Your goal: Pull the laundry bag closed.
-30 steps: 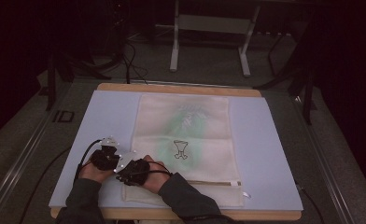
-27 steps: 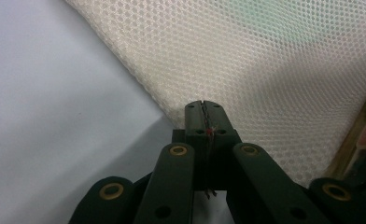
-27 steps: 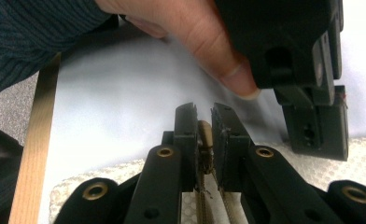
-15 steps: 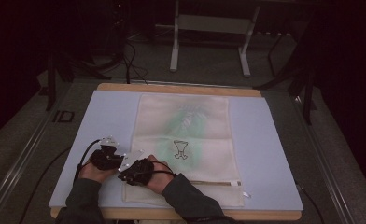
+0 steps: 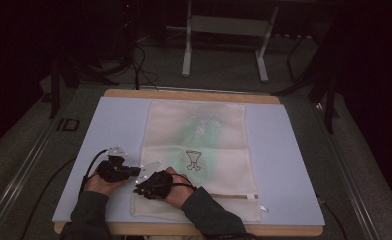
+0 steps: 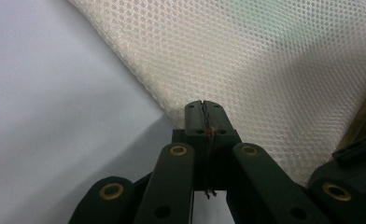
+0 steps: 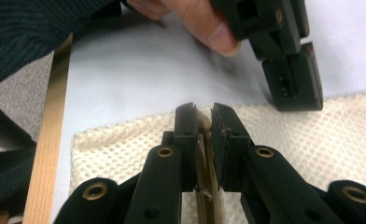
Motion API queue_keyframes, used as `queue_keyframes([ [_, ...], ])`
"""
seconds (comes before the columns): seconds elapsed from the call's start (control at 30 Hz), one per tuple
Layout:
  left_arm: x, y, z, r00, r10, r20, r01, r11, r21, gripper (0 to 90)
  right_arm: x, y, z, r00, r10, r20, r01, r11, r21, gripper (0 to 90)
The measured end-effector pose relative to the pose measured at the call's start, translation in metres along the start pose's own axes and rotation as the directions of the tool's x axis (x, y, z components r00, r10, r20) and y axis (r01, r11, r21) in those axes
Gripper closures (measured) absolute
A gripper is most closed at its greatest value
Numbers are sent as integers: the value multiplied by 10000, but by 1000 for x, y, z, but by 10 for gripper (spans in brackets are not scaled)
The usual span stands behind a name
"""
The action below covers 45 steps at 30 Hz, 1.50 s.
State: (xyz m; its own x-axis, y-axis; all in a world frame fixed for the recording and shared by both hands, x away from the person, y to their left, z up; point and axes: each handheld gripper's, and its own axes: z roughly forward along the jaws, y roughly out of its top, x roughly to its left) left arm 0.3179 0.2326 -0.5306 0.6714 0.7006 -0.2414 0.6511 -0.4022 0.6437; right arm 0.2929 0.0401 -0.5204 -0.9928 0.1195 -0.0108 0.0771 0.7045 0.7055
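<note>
High view, lower left: we have both the left hand-held gripper (image 5: 134,171) and the right hand-held gripper (image 5: 143,187) clamped on the mesh bag's (image 5: 199,150) corner, which is gripped but not yet lifted or folded off the desk (image 5: 284,150).

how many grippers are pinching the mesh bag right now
2. The left gripper is shut on the mesh bag at its left edge; the right gripper clamps the zipper strip near the bag's bottom-left corner.

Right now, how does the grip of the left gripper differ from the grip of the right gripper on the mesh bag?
The left gripper pinches the plain edge of the mesh bag, jaws almost touching. The right gripper clamps a thicker beige strip of the bag, which keeps a small gap between its jaws. In the high view, the left gripper sits beside the bag, the right gripper over its near corner. Both are shut on the bag.
</note>
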Motion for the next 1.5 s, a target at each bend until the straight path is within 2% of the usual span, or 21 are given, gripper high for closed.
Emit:
queue_keyframes([
  [0.1, 0, 0, 0, 10000, -12, -1, 12, 10000, 2, 896, -1, -1, 1, 10000, 3, -52, -2, 10000, 89, 814],
  [0.27, 0, 0, 0, 10000, -32, 8, 32, 10000, -9, 895, -4, -2, 5, 9989, 367, -281, -358, 9989, 297, 801],
  [0.5, 0, 0, 0, 10000, 33, 21, -33, 10000, 30, 894, -5, -1, 10, 9982, 470, -385, -452, 9979, 454, 812],
  [0.63, -4, 1, -1, 9996, 249, -106, -247, 9995, 187, 894, -4, -4, 10, 9988, 374, -314, -361, 9986, 389, 816],
  [0.8, -10, 1, 0, 9989, 473, 35, -474, 9984, 296, 885, -1, -6, 10, 9996, 245, -114, -241, 9992, 317, 818],
  [1.17, -18, -6, -5, 9983, 561, 146, -567, 9974, 436, 885, 0, -6, 10, 9997, 253, -56, -252, 9994, 244, 818],
  [1.3, -21, -9, -6, 9988, 460, 165, -468, 9978, 474, 888, 1, -7, 10, 9997, 261, -7, -261, 9994, 245, 818],
  [1.5, -25, -12, -7, 9981, 535, 295, -554, 9961, 686, 894, 1, -7, 10, 9997, 251, 36, -252, 9994, 252, 819],
])
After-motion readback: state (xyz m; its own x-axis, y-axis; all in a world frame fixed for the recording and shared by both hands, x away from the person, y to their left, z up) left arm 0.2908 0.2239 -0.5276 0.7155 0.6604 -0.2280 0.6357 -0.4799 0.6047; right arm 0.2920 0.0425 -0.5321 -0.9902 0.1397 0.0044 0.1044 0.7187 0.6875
